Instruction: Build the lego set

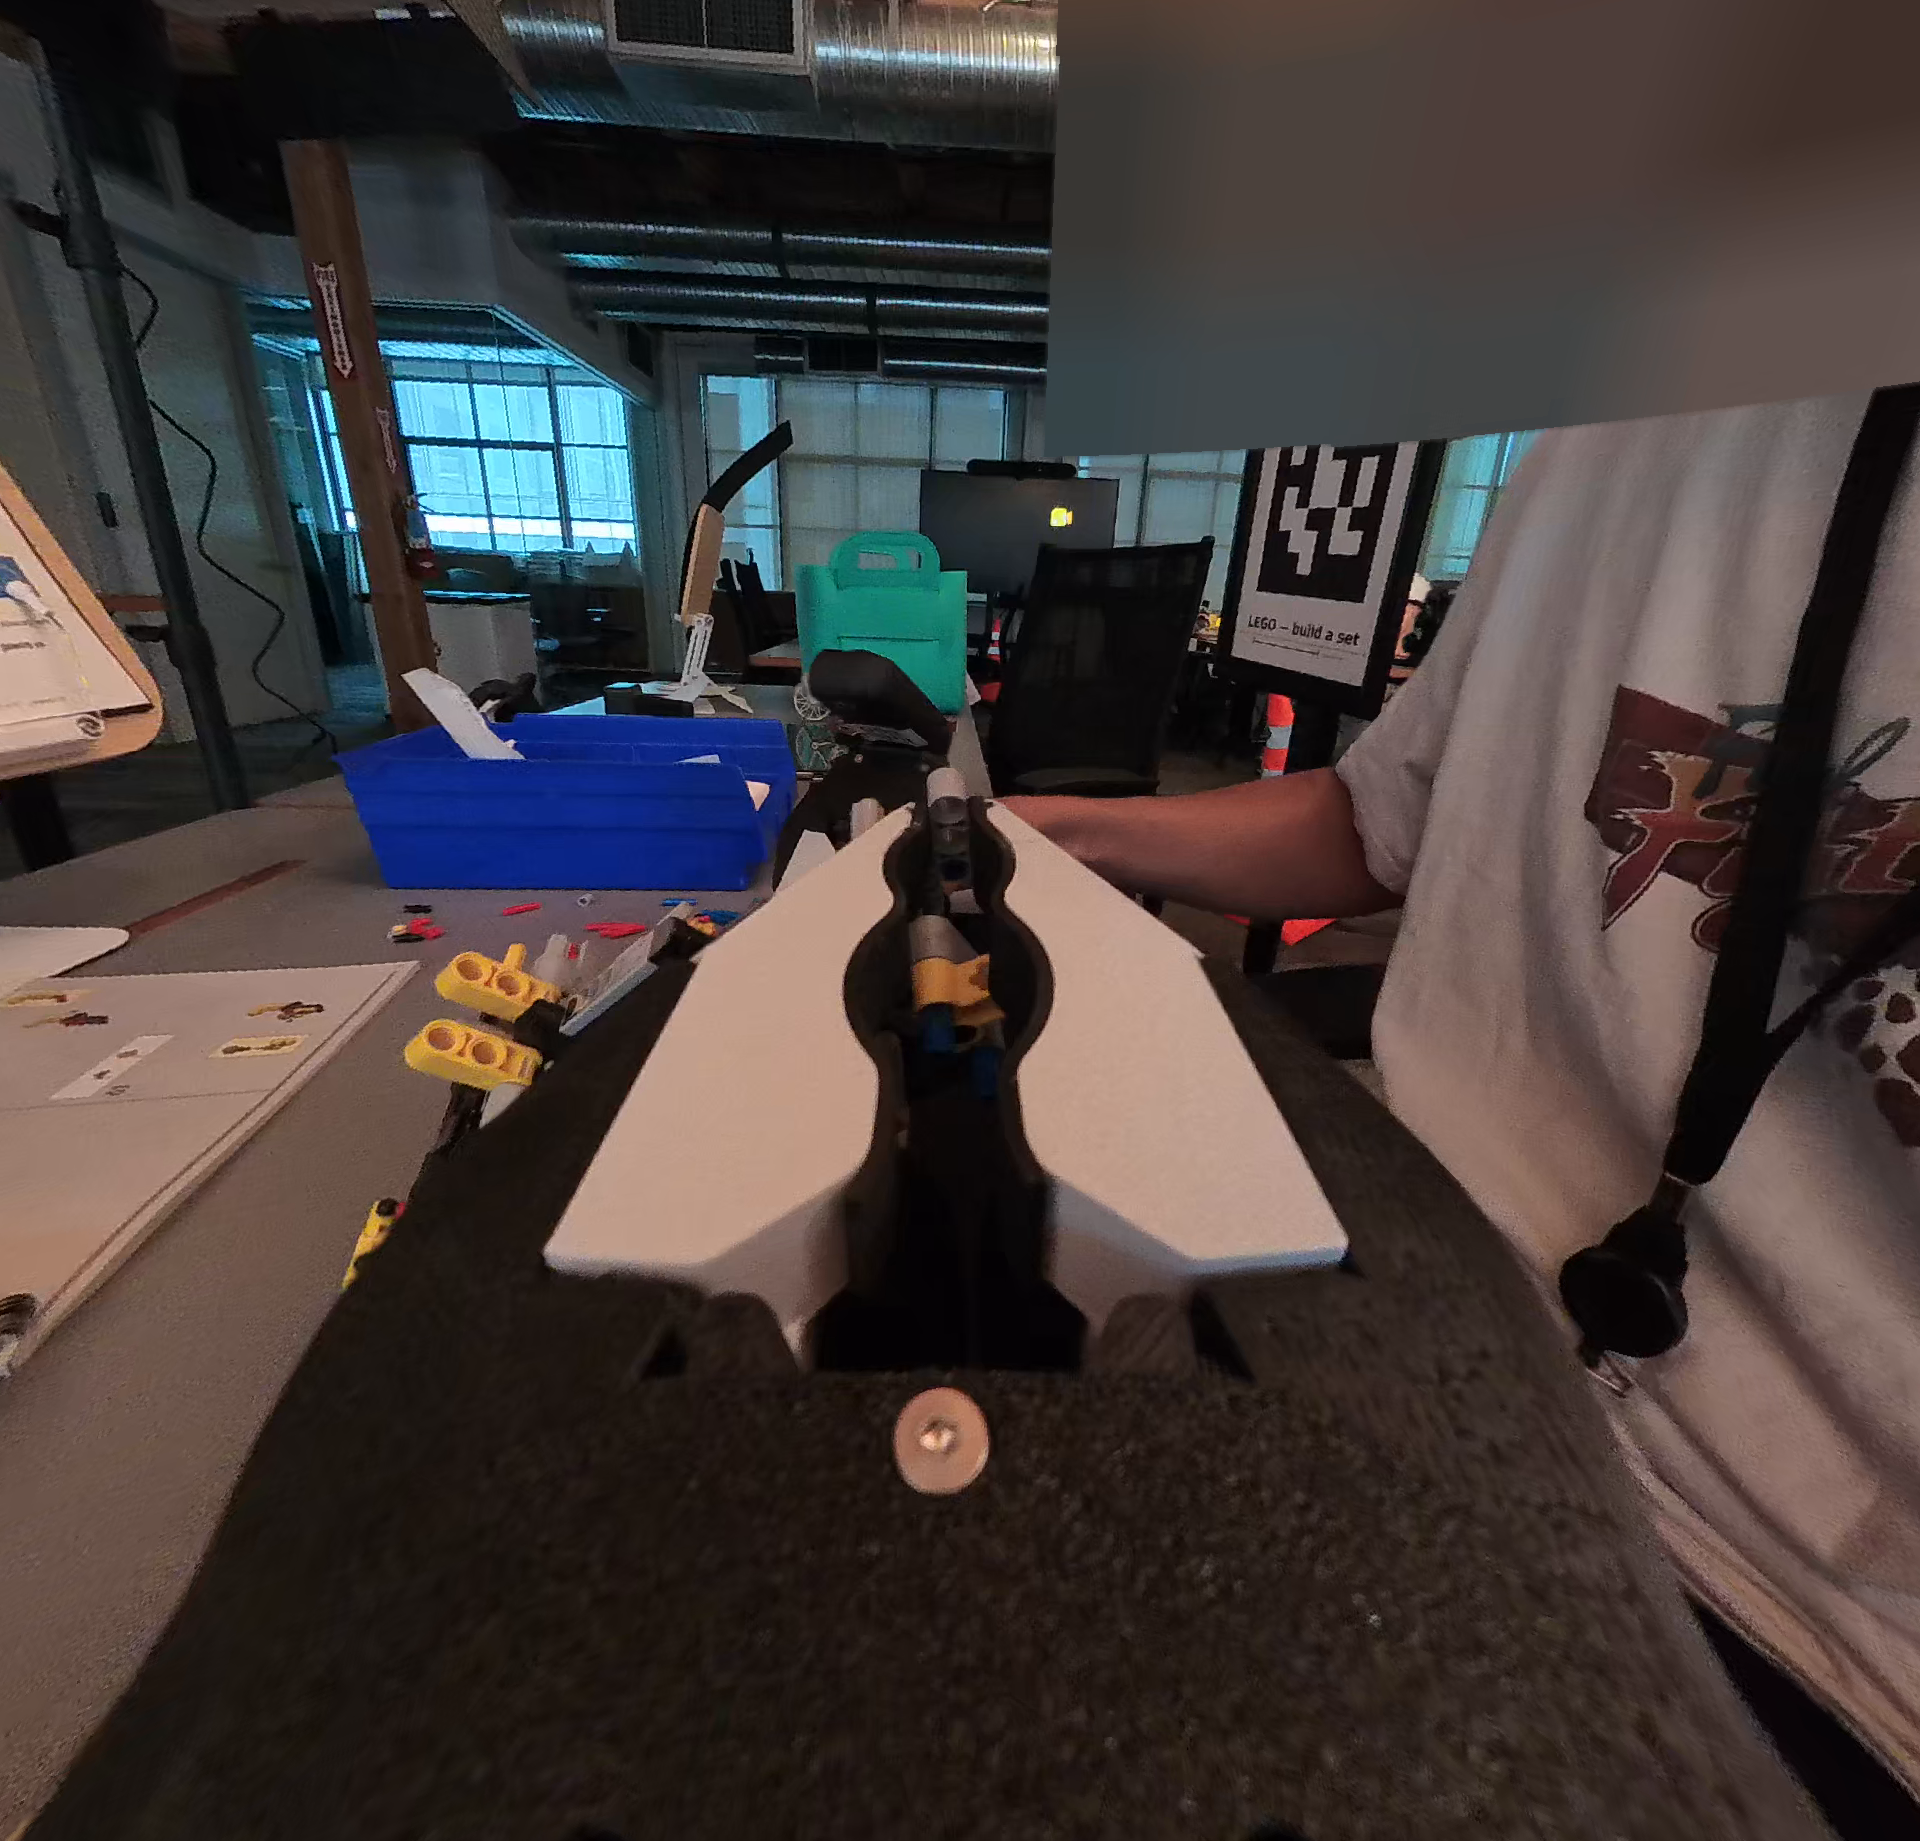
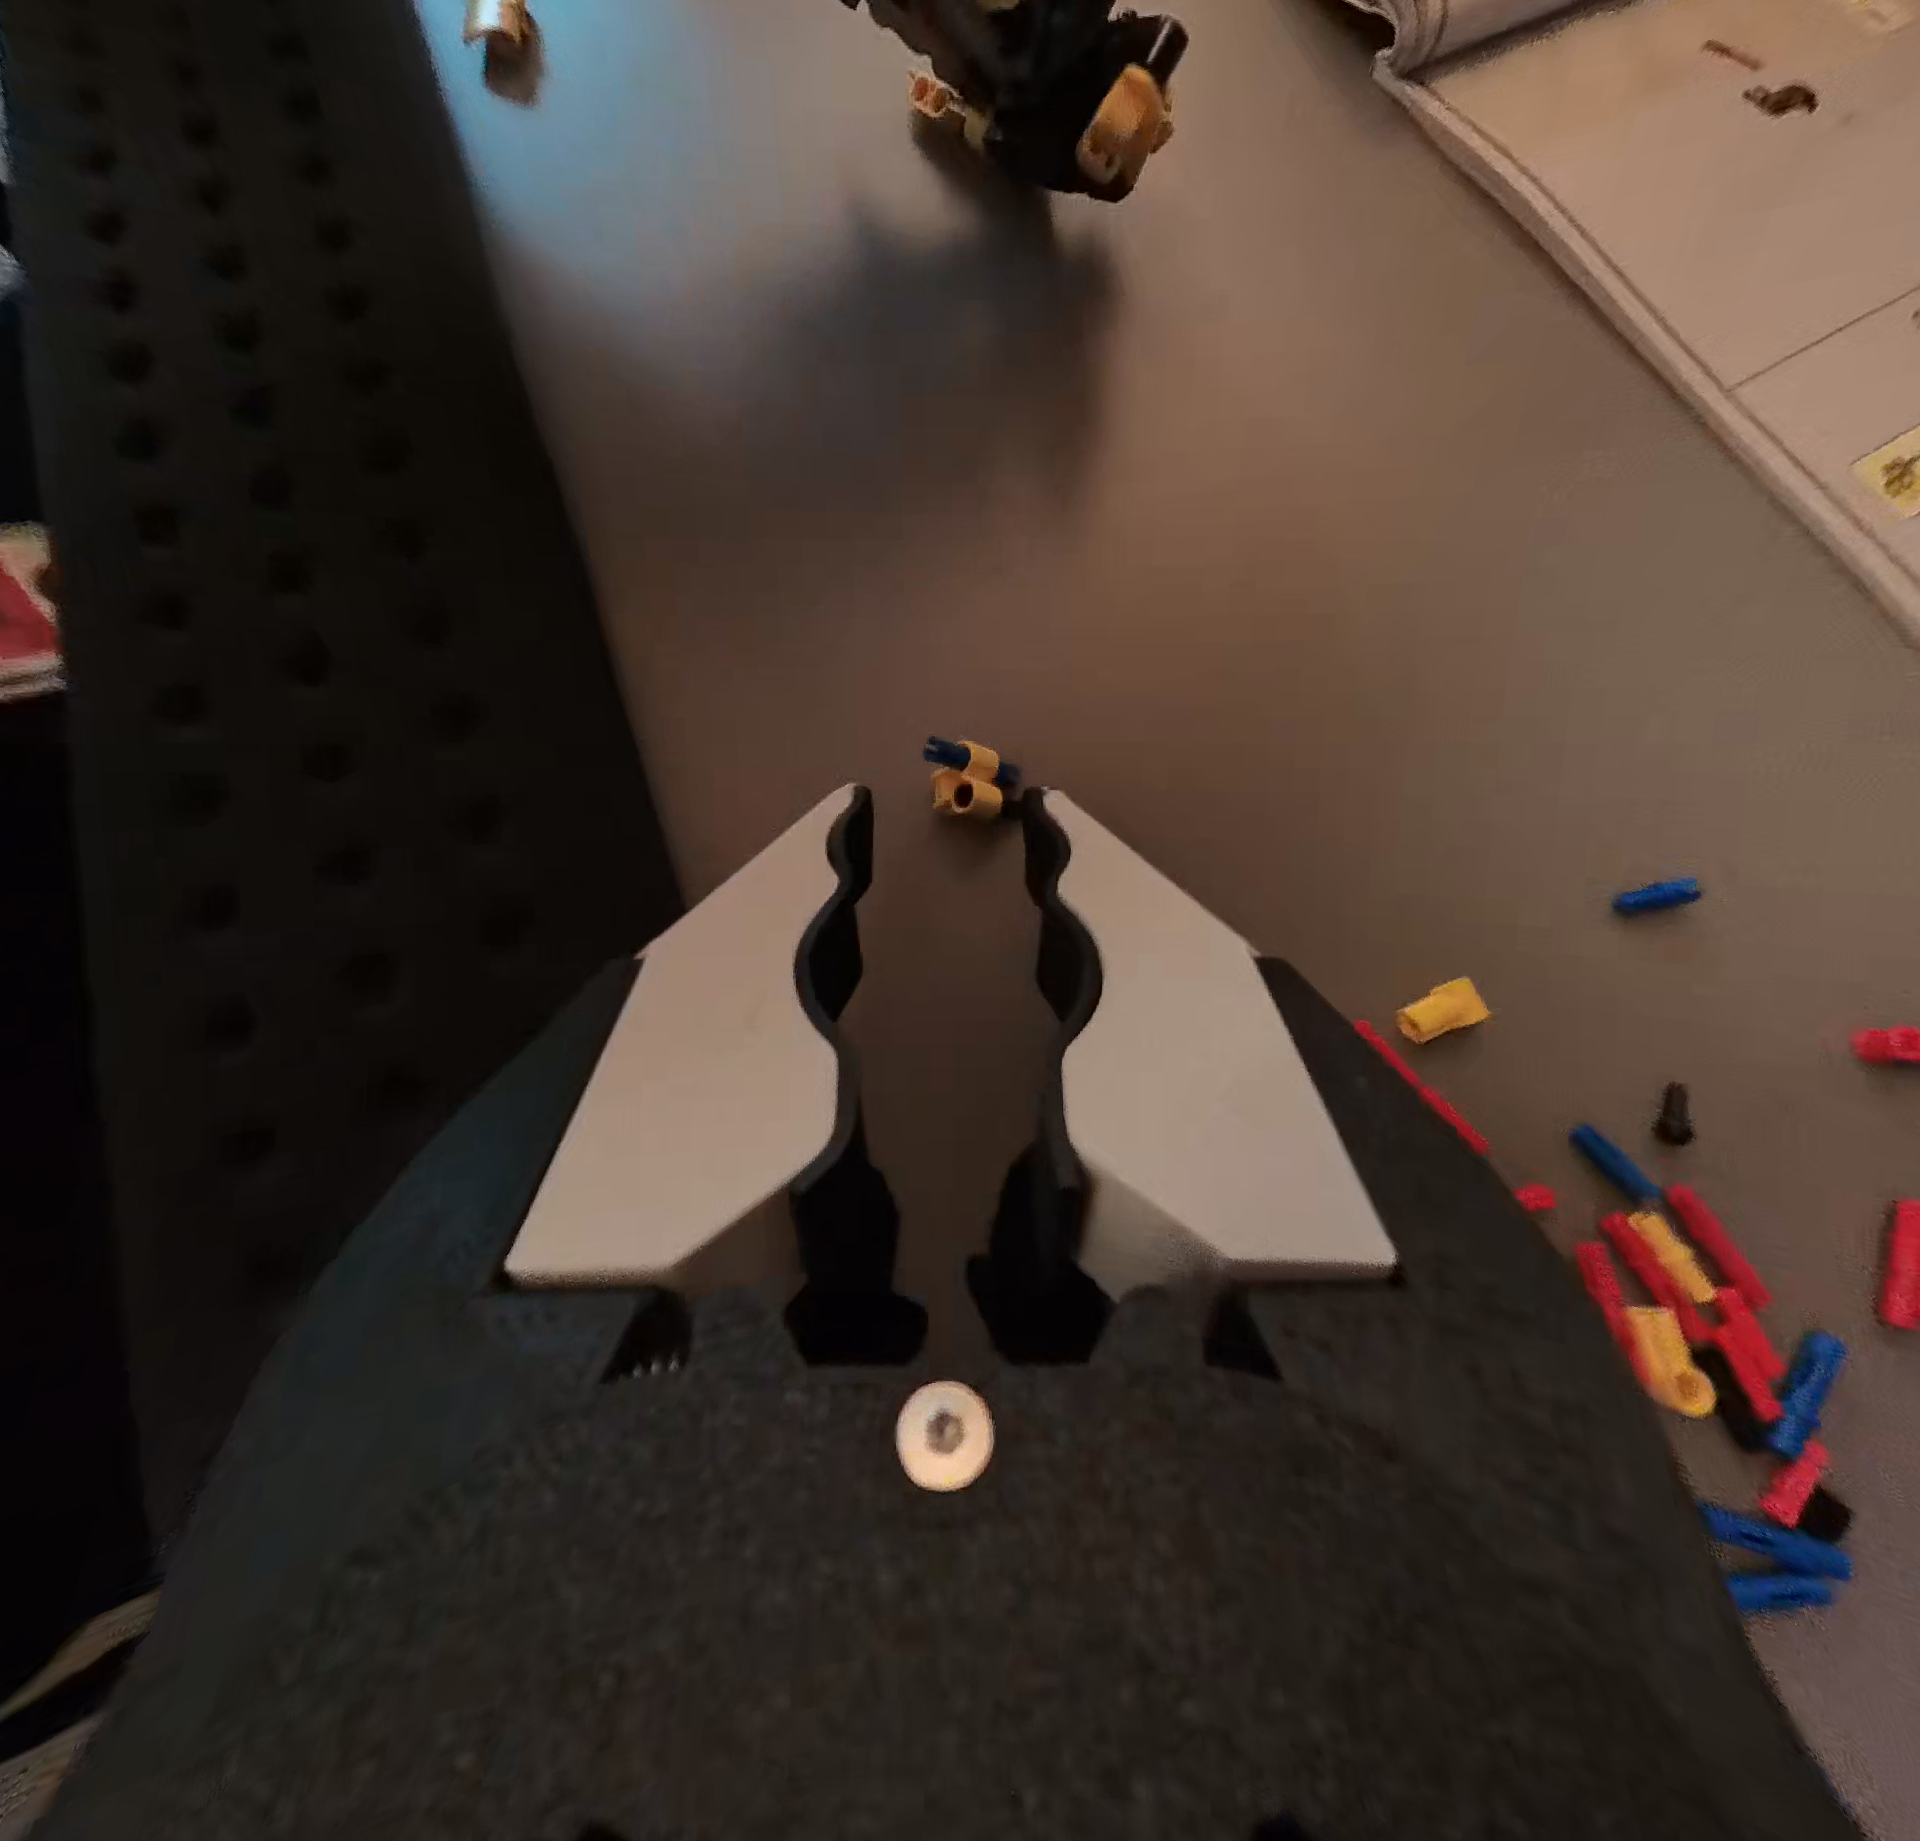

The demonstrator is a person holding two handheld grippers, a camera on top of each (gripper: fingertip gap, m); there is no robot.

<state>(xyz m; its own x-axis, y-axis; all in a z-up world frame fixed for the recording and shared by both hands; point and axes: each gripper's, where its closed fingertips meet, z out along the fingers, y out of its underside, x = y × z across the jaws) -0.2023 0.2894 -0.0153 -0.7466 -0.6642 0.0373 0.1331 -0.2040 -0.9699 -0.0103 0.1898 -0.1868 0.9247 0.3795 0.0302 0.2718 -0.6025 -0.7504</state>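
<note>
My left gripper is shut on a lego sub-assembly of grey, yellow and blue parts, held between its white fingers above the grey table. Yellow beams of black-and-yellow lego stick out beside its left finger. My right gripper is open and empty, low over the table. A small yellow connector with a blue pin lies just ahead of its tips, close to the right fingertip. A blurred black-and-yellow lego model shows at the top of the right wrist view.
Loose red, blue and yellow pins lie right of the right gripper. An open instruction booklet lies beyond; it also shows in the left wrist view. A blue bin stands at the back. A person's arm reaches across. A dark perforated panel borders the left. The grippers' ends are close to 30 cm from one another.
</note>
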